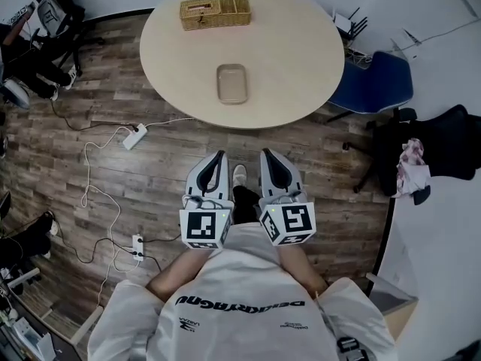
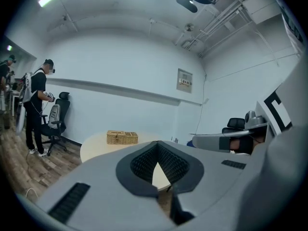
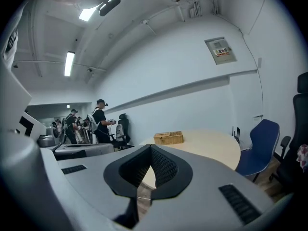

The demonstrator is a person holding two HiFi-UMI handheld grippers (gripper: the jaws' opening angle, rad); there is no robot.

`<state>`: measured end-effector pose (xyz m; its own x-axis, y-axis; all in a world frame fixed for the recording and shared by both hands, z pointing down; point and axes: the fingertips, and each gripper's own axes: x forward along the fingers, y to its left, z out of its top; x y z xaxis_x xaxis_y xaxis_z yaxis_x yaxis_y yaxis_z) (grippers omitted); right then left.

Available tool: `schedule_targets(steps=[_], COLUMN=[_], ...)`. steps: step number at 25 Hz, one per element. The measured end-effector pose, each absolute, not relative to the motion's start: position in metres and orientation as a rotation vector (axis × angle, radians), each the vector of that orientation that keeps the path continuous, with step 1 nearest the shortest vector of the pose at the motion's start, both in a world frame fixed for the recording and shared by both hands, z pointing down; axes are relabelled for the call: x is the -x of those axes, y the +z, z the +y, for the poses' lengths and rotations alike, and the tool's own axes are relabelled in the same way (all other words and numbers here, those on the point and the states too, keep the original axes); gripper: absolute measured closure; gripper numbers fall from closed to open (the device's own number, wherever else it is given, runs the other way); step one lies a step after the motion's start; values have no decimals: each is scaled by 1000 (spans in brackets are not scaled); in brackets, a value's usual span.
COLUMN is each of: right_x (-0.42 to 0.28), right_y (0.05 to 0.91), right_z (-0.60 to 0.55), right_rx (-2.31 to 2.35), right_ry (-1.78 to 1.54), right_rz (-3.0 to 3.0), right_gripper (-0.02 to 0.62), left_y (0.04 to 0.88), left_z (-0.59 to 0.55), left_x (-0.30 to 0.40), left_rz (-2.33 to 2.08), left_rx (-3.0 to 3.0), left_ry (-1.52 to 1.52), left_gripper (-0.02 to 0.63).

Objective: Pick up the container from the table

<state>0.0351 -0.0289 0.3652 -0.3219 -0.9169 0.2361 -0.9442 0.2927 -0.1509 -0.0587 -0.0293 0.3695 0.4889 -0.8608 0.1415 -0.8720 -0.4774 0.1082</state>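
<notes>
A shallow beige rectangular container (image 1: 231, 83) lies on the round pale table (image 1: 301, 59), near the edge closest to me. My left gripper (image 1: 218, 156) and right gripper (image 1: 268, 155) are held side by side over the wood floor, short of the table and well back from the container. Both are shut, tips touching, with nothing between them. In the left gripper view the left gripper (image 2: 156, 143) points towards the table; in the right gripper view the right gripper (image 3: 150, 147) does the same. The jaws hide the container in both gripper views.
A wicker basket (image 1: 215, 13) stands at the table's far side. To the right are a blue chair (image 1: 373, 83) and a black chair (image 1: 428, 145) with cloth on it. A power strip (image 1: 135, 136) and white cables lie on the floor at left. A person (image 2: 36, 105) stands beyond the table.
</notes>
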Motion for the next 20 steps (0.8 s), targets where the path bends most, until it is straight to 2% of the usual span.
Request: schedule_targets(steps=[20], right_x=[-66], right_y=[454], right_z=[-180], right_rx=[-1612], right_ry=[636], right_rz=[-2381], right_gripper=[563], left_y=[452], left_z=[-181], left_x=[31], left_rz=[-1555], left_rx=[-2357], left_ry=[319], left_gripper=[591])
